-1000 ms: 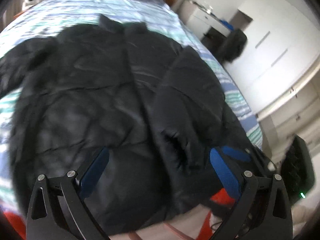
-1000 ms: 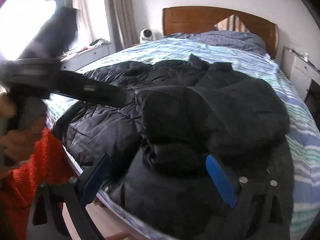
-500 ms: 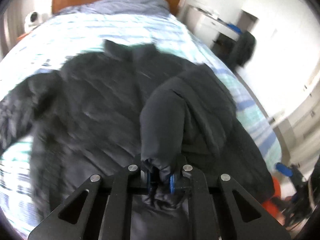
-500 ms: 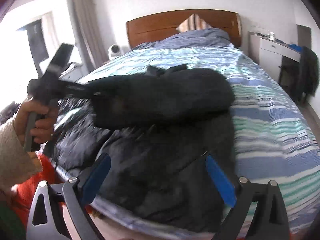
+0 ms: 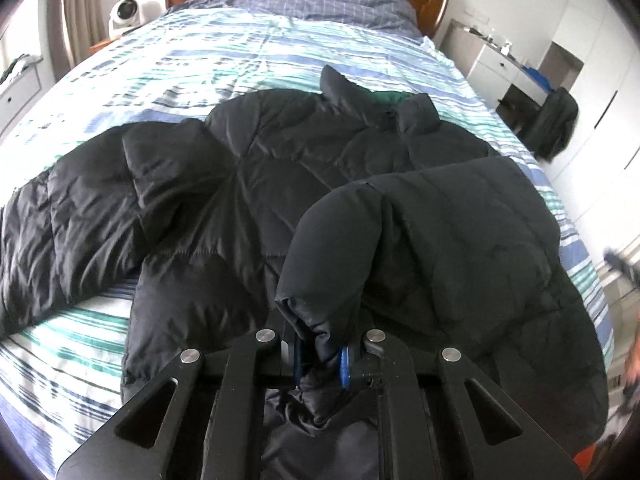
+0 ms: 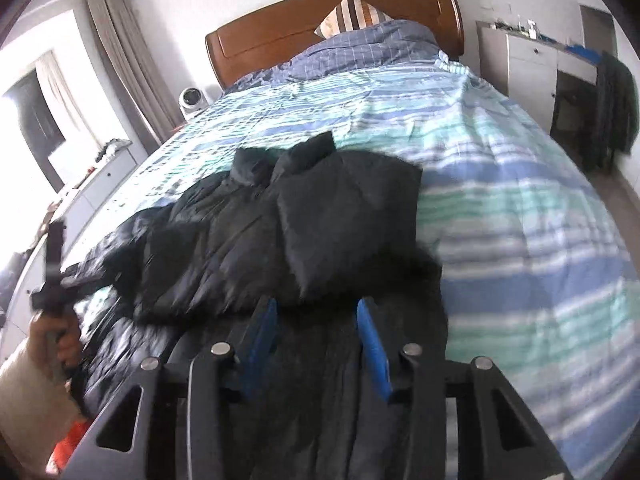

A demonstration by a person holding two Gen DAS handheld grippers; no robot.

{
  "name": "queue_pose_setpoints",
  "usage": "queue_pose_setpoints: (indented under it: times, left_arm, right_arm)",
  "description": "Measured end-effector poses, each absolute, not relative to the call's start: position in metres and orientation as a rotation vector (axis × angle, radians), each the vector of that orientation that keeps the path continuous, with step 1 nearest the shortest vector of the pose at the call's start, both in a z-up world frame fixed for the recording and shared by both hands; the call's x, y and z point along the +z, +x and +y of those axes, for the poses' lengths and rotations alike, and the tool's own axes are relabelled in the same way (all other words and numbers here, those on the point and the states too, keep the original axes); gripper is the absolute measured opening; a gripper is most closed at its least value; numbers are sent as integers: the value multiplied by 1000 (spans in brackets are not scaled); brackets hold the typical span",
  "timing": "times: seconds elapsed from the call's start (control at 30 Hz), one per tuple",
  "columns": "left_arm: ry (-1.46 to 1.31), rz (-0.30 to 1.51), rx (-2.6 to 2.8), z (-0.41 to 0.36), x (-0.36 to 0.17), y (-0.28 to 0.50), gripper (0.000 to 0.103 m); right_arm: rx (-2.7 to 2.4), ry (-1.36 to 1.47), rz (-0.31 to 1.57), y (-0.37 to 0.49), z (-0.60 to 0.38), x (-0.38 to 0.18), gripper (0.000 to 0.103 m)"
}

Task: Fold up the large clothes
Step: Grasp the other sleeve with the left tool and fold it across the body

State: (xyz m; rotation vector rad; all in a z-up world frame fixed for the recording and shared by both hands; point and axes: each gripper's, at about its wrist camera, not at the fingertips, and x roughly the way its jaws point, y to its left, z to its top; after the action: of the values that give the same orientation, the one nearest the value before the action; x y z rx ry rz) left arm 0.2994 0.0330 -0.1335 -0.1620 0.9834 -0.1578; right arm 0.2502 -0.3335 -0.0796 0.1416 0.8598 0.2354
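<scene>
A black puffer jacket lies spread on the striped bed, collar toward the headboard. Its right sleeve is folded across the body, and my left gripper is shut on that sleeve's cuff near the hem. The other sleeve lies stretched out to the left. In the right wrist view the jacket lies ahead, blurred, and my right gripper is partly open with the jacket's hem fabric between its blue pads, apart from them. The left hand and its gripper show at the left edge.
The bed has a blue-green striped cover, a wooden headboard and a striped pillow. A white fan stands at the left of the bed. A white desk with a dark garment on a chair stands at the right.
My left gripper closed on the folded sleeve's cuff and keeps hold of it, now lower. My right gripper narrowed from wide open and moved in over the hem.
</scene>
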Motion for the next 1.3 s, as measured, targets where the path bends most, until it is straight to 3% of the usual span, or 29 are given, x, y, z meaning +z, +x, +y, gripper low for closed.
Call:
queue_pose_setpoints:
  times: [0.37,0.53,1.03,1.3]
  left_arm:
    - [-195,982,-132,40,-162,310,14]
    - [-235,983,-127,44,-178,306,15]
    - [-241,973,-126,46,-188,304,17]
    - [-248,966,-124,48,-196,305,20]
  right_arm:
    - [167,214,889,410,-322,-132,43]
    - [134,265,1027,443,-321,-189,41]
    - [202,206,1058,342,-336,-170,43]
    - [165,207,1132,348,-326,-204,42]
